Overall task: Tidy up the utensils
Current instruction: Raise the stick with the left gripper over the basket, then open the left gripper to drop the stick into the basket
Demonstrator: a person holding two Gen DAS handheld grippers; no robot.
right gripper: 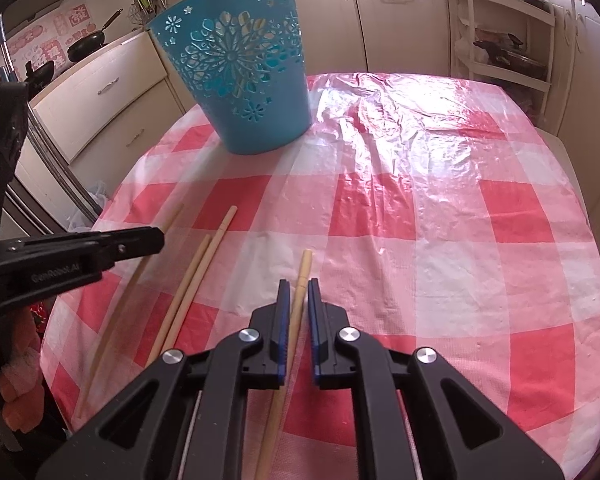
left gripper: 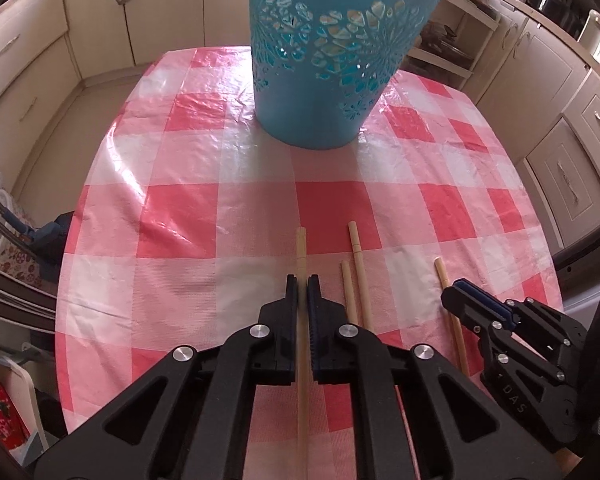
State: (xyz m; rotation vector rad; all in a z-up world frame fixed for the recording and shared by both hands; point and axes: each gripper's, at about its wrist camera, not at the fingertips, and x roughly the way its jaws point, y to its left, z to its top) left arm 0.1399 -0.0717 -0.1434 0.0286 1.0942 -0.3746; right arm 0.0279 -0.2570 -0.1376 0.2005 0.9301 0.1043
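Several wooden chopsticks lie on a red and white checked tablecloth. My left gripper is closed around one chopstick, which runs between its fingers and lies on the cloth. My right gripper has its fingers close around another chopstick, with a small gap on each side. It also shows in the left wrist view. Two more chopsticks lie side by side between the grippers. A blue cut-out plastic basket stands upright at the far side of the table.
Cream kitchen cabinets surround the table. A shelf rack stands behind the table on the right. Pans sit on a counter at the left. The cloth right of the chopsticks is wrinkled and shiny.
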